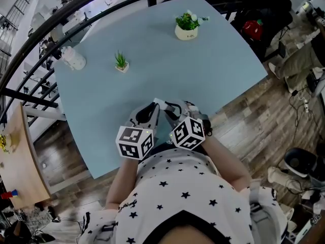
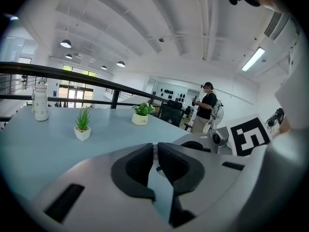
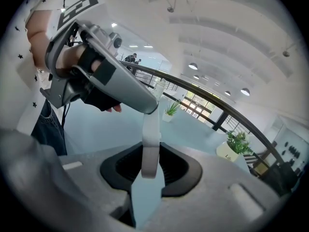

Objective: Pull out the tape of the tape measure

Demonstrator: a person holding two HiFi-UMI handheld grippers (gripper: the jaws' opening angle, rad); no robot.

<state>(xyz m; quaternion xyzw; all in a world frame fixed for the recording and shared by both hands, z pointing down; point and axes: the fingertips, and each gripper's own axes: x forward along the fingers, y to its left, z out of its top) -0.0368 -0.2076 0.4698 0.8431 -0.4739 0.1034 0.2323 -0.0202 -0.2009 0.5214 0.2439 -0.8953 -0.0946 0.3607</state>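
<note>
Over the near edge of the table, the right gripper clamps part-closed jaws on the white tape measure, while the left gripper pinches almost shut on a thin white sliver, seemingly the tape end. That bite looks shallow: an off-line pull could slip the tab free, or twist the case in the right pads.

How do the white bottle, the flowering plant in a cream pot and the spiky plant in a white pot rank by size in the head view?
Largest: flowering plant in the cream pot and white bottle, too alike to rank.
Smallest: spiky plant in the white pot.
</note>
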